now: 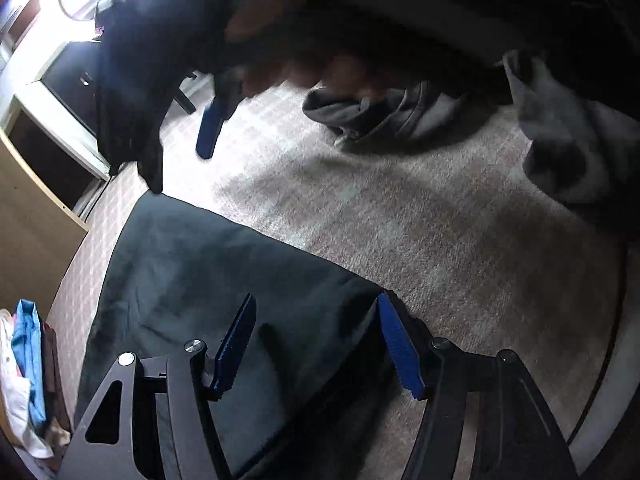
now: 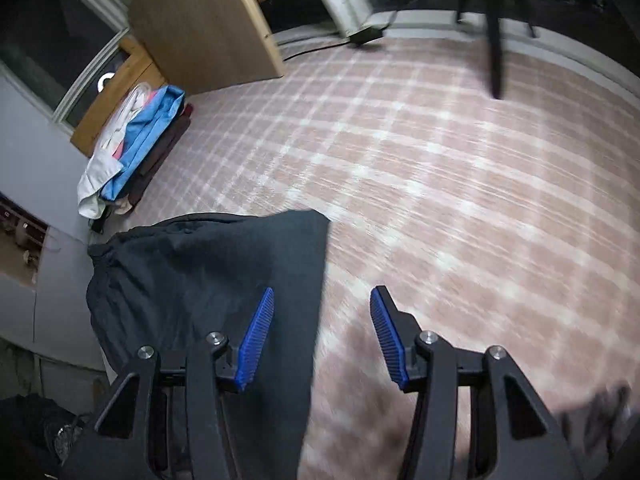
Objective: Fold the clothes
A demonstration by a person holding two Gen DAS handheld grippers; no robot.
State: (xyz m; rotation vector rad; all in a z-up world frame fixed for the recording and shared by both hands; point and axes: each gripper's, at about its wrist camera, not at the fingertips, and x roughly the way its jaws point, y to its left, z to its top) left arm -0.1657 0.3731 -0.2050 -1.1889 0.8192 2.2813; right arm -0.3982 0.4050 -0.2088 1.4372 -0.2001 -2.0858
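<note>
dark garment [image 1: 192,280] flat on rug [image 1: 400,232], edge under left gripper [image 1: 316,344] | left of right gripper [image 2: 322,336] | both jaws spread, empty | left nearer

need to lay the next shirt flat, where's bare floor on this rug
Widest bare stretch of the checked rug: right of the dark garment, up to the tripod leg. Also free between that garment and the grey clothes. Crowded at the left: the clothes pile sits against the wooden cabinet.
</note>
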